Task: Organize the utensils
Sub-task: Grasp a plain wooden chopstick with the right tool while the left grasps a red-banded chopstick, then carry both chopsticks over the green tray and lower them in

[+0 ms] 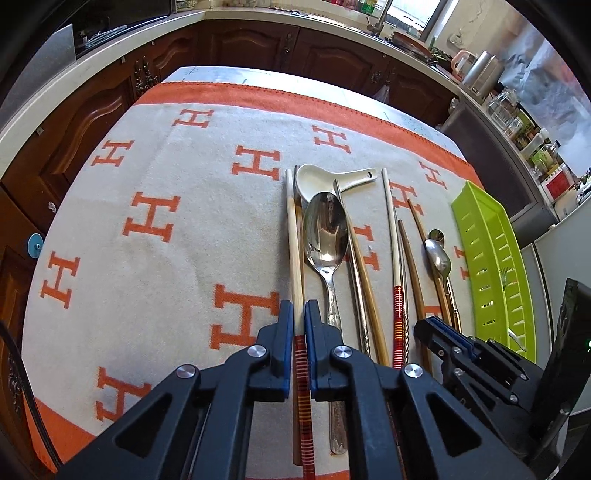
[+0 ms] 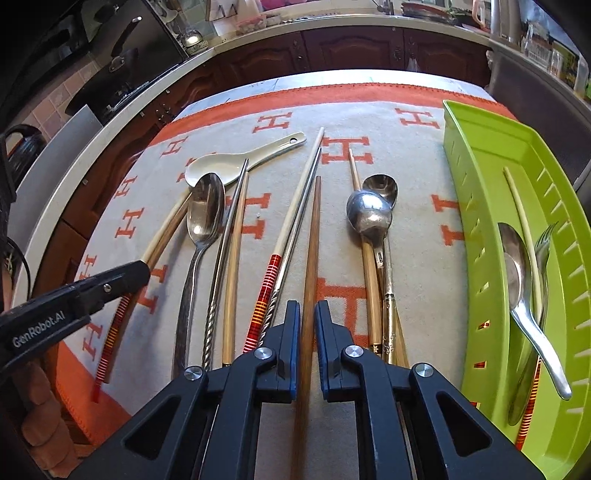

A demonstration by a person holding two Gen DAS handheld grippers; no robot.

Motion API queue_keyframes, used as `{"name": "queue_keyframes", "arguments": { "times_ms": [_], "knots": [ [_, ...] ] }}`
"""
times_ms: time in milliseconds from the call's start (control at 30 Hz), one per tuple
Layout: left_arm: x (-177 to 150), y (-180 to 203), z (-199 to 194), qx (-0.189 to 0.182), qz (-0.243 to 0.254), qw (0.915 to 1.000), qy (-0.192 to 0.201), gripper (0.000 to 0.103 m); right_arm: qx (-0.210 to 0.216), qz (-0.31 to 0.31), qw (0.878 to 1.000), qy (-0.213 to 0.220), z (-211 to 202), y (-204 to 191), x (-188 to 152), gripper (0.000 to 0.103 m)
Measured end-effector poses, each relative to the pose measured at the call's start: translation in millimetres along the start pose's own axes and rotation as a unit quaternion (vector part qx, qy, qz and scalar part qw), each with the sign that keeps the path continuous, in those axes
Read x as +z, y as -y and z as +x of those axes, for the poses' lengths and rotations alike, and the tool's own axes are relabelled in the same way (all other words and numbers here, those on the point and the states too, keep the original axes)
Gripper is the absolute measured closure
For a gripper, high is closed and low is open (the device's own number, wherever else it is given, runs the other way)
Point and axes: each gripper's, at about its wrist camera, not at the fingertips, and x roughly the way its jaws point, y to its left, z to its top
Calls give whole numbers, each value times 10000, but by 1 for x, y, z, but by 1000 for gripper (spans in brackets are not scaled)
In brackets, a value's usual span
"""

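Note:
Utensils lie in a row on an orange and cream blanket point(image 1: 166, 258). My left gripper point(image 1: 299, 314) is shut on a cream chopstick with a red banded handle point(image 1: 293, 229); it also shows in the right wrist view point(image 2: 122, 273). My right gripper point(image 2: 307, 314) is shut on a dark wooden chopstick point(image 2: 314, 229), seen from the left point(image 1: 408, 254) too. Between them lie a large steel spoon point(image 1: 327, 232), a white ceramic spoon point(image 1: 321, 179), a metal chopstick point(image 2: 229, 225), a light wooden chopstick point(image 2: 236, 236) and another red-handled chopstick point(image 2: 291, 221). Two small steel spoons point(image 2: 369, 214) lie to the right.
A green slotted tray point(image 2: 476, 177) stands at the right and holds a spoon point(image 2: 517, 251), a fork point(image 2: 545, 243) and a chopstick point(image 2: 521, 206). Dark wooden cabinets and a white counter point(image 1: 258, 14) ring the table. Jars crowd the far right shelf.

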Motion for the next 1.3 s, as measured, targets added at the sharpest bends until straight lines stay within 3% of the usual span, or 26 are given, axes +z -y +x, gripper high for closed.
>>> {"name": "queue_keyframes", "arguments": {
  "times_ms": [167, 233, 433, 733, 1133, 1300],
  "knots": [
    [-3, 0, 0, 46, 32, 10000, -30, 98, -308, -404, 9986, 148, 0, -15, -5, 91],
    [-4, 0, 0, 35, 17, 10000, -47, 99, -350, -423, 9984, 168, -1, -14, -6, 95],
    [-6, -8, -12, -111, -154, 9998, 82, 99, -69, 76, 9997, 199, -14, 4, -5, 97],
    [-6, -18, -40, -351, -419, 9976, 418, 99, 176, 368, 9971, 650, -62, 22, -1, 97],
    [-3, -9, -57, -313, -391, 9968, 628, 99, 289, 737, 9915, 1034, -105, 56, -1, 97],
    [-1, -5, -77, -314, -385, 9942, 952, 100, 302, 851, 9889, 1179, -117, 67, 0, 97]
  ]
}}
